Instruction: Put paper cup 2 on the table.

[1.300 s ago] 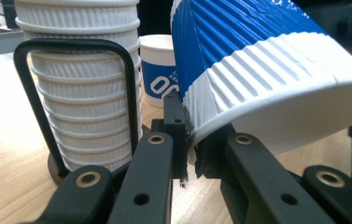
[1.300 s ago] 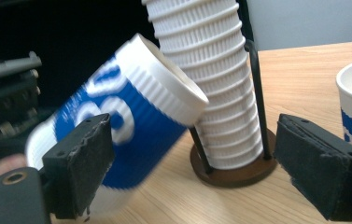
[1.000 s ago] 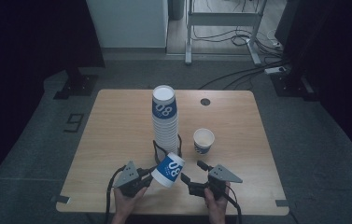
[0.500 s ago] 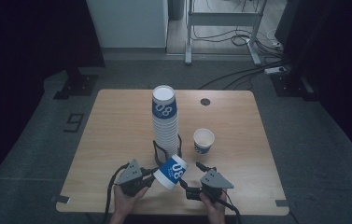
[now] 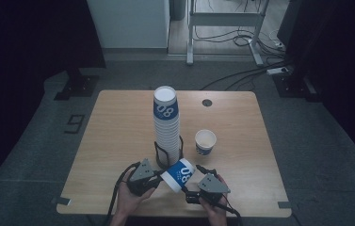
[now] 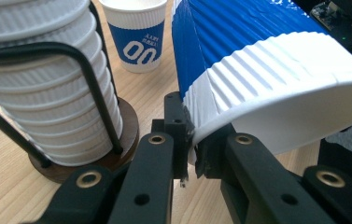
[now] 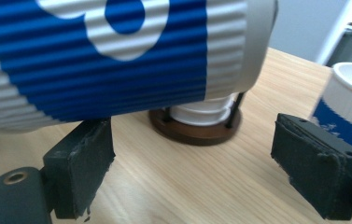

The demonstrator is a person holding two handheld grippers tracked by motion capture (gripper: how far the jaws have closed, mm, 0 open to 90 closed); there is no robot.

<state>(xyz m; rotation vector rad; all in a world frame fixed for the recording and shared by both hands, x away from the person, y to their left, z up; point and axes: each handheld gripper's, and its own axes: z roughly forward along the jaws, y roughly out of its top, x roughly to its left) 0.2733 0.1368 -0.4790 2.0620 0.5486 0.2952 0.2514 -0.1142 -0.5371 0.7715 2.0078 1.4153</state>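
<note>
- near the front edge of the wooden table (image 5: 109, 141), between the person's two hands, a blue-and-white ribbed paper cup (image 5: 179, 174) hangs tipped on its side above the wood; its open mouth faces the left hand, its base points toward the right one
- left gripper (image 6: 190, 156) has its jaws pinched tight on the cup's white rim, one jaw outside the wall and one inside the mouth; in the high view it sits just left of the cup (image 5: 143, 176)
- right gripper (image 7: 194, 163) stands with its jaws parted, nothing between the pads; the cup's blue side passes above its left-hand pad (image 7: 82, 158); whether that pad touches the cup i cannot tell; in the high view it sits just right of the cup (image 5: 202, 186)
- behind the held cup rises a tall stack of cups (image 5: 166, 125), upside down, in a black wire holder (image 5: 169, 153) on a round dark wooden base (image 6: 127, 133)
- right of the stack, apart from it, a single cup (image 5: 205, 142) stands upright, mouth up, with white digits on its blue band
- farther back on the table, a small round dark hole (image 5: 206, 102)
</note>
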